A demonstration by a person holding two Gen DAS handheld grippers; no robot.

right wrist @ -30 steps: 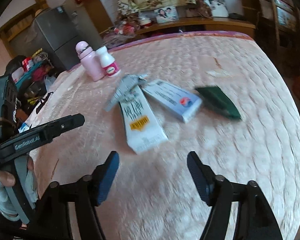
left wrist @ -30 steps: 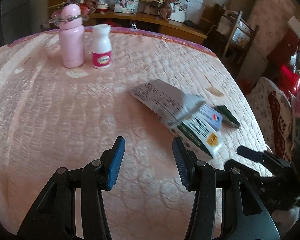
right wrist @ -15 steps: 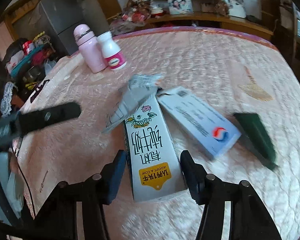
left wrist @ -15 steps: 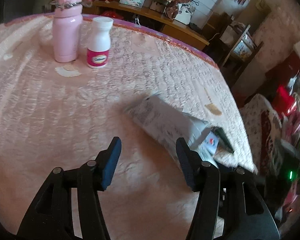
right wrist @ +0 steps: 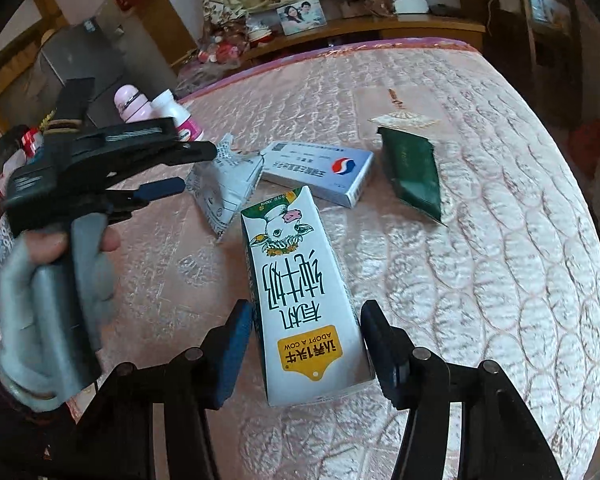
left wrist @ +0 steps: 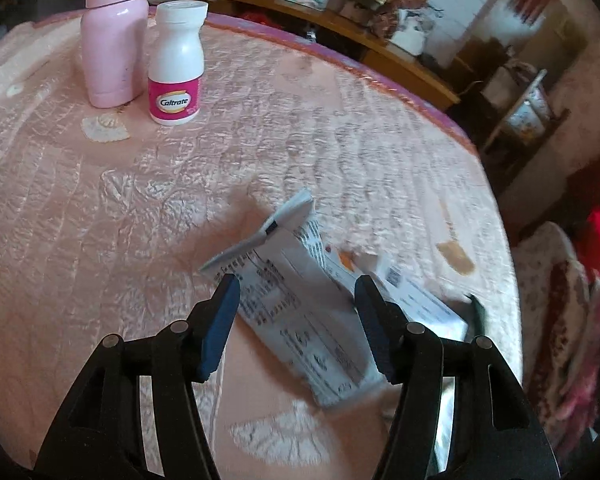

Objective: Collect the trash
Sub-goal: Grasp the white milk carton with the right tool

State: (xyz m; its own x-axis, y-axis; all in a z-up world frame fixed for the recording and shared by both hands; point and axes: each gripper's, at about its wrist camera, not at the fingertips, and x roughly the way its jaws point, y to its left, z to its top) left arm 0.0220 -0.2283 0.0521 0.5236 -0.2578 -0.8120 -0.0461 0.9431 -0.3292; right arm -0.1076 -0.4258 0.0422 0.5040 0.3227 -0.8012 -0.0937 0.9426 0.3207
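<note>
Right tongs (right wrist: 306,344): pinching the milk carton (right wrist: 300,300), jaws just closed in.
Left tongs (left wrist: 296,312): spread over the carton's torn top, jaws just opened.
Pill bottle (left wrist: 176,64): capped, upright, far left on the bed (left wrist: 100,220).

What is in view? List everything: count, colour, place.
milk carton: 1, white-green, flat on cover
crumpled carton: 1, grey-white, left of it
box: 1, white-blue, behind milk carton
packet: 1, dark green, right of box
pink bottle: 1, far left, upright
white bottle: 1, pink label, beside it
cover: 1, pink, quilted
left gripper: just opened, empty, above crumpled carton
right gripper: just closed on milk carton
hand: 1, grey glove, holding left gripper
</note>
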